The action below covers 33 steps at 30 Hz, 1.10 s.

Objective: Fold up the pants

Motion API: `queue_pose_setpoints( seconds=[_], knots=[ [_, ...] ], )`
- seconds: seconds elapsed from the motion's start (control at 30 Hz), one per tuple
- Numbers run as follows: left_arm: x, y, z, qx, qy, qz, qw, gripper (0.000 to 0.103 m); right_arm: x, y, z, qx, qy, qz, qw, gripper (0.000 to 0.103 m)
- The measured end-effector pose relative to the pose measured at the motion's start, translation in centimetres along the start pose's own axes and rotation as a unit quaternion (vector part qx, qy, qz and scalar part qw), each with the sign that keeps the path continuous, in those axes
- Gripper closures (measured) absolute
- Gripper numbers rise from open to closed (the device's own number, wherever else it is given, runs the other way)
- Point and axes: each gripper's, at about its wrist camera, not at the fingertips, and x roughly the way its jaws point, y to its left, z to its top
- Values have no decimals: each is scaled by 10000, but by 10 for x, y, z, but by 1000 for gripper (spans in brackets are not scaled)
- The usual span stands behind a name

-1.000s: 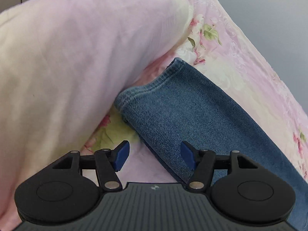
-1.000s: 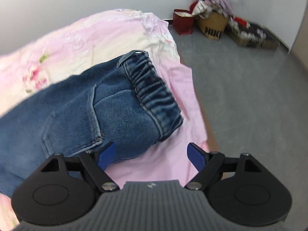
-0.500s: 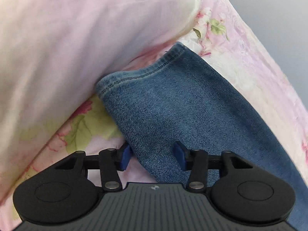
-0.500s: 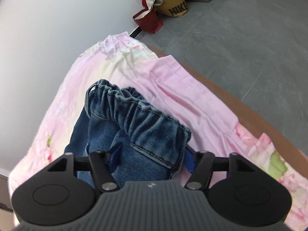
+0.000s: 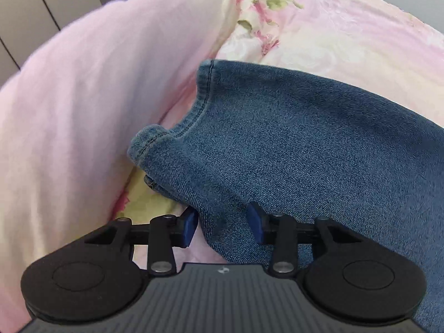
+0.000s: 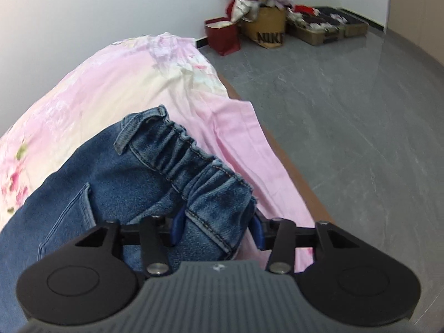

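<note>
Blue denim pants lie on a pink floral bedsheet. In the left wrist view my left gripper is shut on the near corner of the leg cuff, whose hem is raised off the sheet. In the right wrist view my right gripper is shut on the near end of the gathered elastic waistband, lifted above the sheet; a back pocket shows to the left. The blue pads press into bunched denim on both grippers.
A bulky pale pink quilt rises at the left of the cuff. The bed edge runs at the right of the waistband, with grey floor beyond. Bags and boxes of clothes stand by the far wall.
Both grippers have closed onto the denim from open. The cuff corner and the waistband end are now lifted and bunched between the pads.
</note>
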Motion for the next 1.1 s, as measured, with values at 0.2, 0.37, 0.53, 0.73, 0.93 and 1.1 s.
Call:
queue_pose_setpoints(
  seconds=[0.2, 0.37, 0.53, 0.73, 0.93, 1.1],
  knots=[
    [-53, -11, -23, 639, -770, 247, 9947, 39, -80, 20, -31, -962, -242, -56, 9951, 34],
    [-109, -36, -55, 1172, -1108, -389, 9861, 39, -114, 68, -110, -1236, 85, 1101, 9862, 41],
    [-138, -65, -77, 1398, -1042, -1025, 9793, 39, -114, 122, -189, -1677, 459, 1846, 9673, 50],
    [-137, -88, -102, 1433, -775, -1418, 9764, 39, -98, 155, -229, -1815, 412, 1914, 9637, 62],
    [-134, -81, -116, 1454, -620, -1419, 9772, 39, -103, 162, -231, -1806, 164, 1729, 9681, 91],
    [-132, -75, -121, 1430, -588, -1398, 9780, 39, -121, 167, -240, -2305, 346, 1527, 9604, 103]
  ],
)
